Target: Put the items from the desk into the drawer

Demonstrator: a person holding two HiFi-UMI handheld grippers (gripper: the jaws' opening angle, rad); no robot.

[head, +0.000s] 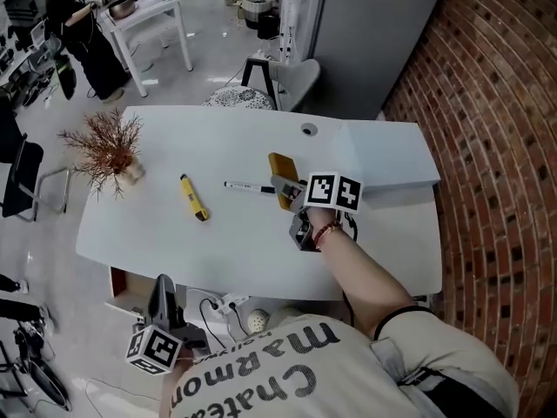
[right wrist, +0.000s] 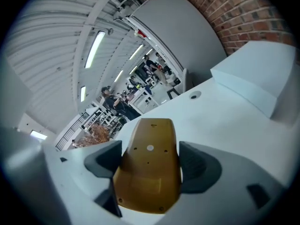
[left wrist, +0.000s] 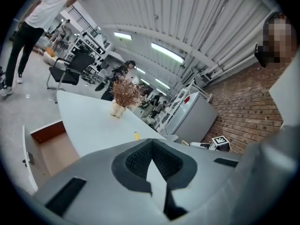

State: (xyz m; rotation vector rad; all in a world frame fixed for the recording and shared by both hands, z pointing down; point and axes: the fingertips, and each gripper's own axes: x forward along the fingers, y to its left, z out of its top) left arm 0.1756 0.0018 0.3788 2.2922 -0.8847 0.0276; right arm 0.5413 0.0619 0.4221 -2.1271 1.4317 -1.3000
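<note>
**Operator:** Where is the mustard-yellow item?

**Inspector:** The mustard-yellow item (right wrist: 148, 182) is between the 2 jaws of your right gripper (right wrist: 150, 156). The pads pinch its long sides. It is over the middle of the white desk (head: 235, 242).

**Operator:** And the drawer?

**Inspector:** The drawer (left wrist: 52, 154) stands pulled out under the desk's near left corner, and what shows of its inside is bare brown floor. Your left gripper (left wrist: 151, 143) hangs near it, below the desk edge, with its jaws pressed together on nothing. 2 items lie on the desk just left of the held item: a yellow utility knife (head: 193, 197) and a pen (head: 248, 187). A dried plant (head: 111, 146) stands at the left end.
</note>
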